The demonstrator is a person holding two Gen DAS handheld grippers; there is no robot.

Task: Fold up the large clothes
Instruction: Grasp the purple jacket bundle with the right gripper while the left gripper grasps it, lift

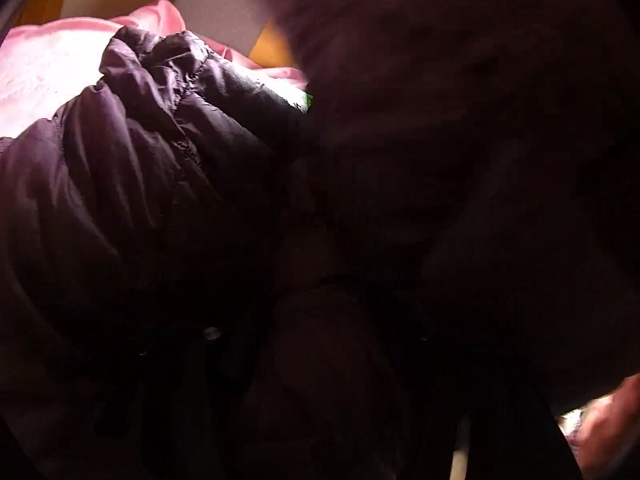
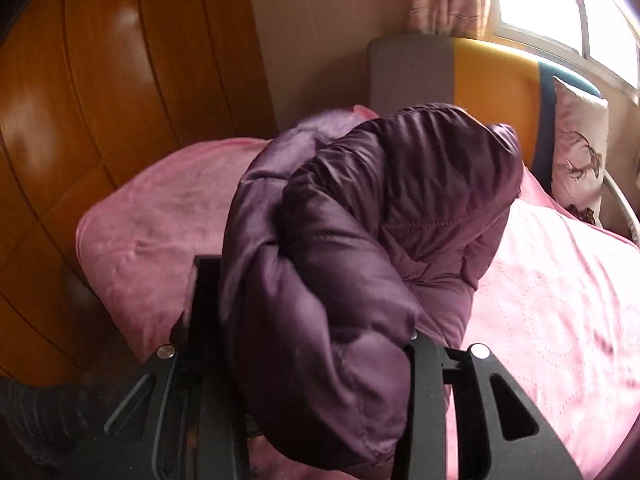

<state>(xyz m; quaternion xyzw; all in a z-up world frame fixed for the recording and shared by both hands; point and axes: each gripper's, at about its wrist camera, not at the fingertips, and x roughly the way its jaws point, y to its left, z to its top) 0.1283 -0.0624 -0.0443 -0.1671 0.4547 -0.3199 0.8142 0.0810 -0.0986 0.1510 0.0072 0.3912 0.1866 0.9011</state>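
A dark purple quilted down jacket (image 2: 360, 216) is bunched in a thick roll above a pink bedspread (image 2: 560, 280). My right gripper (image 2: 312, 312) is shut on a thick fold of the jacket, with the fabric bulging between its black fingers (image 2: 206, 304). In the left wrist view the same jacket (image 1: 160, 168) fills almost the whole frame, dark and very close, with a snap button (image 1: 211, 333) showing. The left gripper's fingers are buried in or hidden by the dark fabric.
A wooden wardrobe (image 2: 100, 80) stands to the left of the bed. A grey, yellow and blue headboard (image 2: 480, 76) stands at the back, with a pillow (image 2: 580, 148) and a curtained window (image 2: 560, 0) at the right.
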